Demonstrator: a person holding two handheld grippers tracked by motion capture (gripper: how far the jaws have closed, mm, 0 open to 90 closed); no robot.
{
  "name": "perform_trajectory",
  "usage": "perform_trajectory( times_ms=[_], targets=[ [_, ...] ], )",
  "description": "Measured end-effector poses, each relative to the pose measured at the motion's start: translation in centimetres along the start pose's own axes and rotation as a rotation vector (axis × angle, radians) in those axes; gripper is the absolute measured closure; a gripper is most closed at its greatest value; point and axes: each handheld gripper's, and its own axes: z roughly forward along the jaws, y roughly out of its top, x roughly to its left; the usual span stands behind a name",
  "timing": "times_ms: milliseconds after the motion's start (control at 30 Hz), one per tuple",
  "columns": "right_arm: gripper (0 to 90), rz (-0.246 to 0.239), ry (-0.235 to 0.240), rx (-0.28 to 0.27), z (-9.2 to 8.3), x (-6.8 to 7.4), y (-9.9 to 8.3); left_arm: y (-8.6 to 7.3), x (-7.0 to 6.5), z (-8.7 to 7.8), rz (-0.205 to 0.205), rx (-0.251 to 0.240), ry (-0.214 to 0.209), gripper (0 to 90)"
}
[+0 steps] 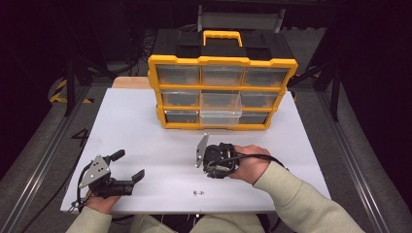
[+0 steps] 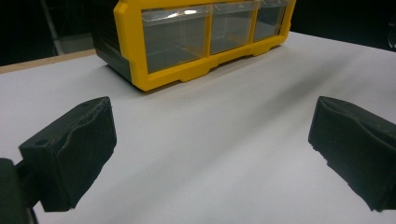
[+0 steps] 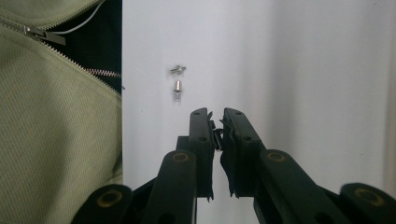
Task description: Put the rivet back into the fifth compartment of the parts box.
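Right gripper closed on a small metal part, near two screws on the table.
Screws lie well in front of the organizer, by the near table edge. Organizer's middle drawer stands pulled out; contents cannot be told. Left gripper, left of the screws, gapes wide, empty.
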Motion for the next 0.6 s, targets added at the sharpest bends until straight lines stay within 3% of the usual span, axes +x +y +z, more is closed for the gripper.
perform_trajectory(
  times_ms=[300, 600],
  targets=[
    [82.1, 0.028, -0.029, -0.012, -2.5, -0.9, 0.4, 0.0, 0.0, 0.0, 0.0, 0.0, 0.0, 1.9],
    [82.1, 0.056, -0.052, -0.057, -5.4, -2.4, 0.8, 0.0, 0.0, 0.1, -0.007, -0.005, -0.002, 2.0]
  ],
)
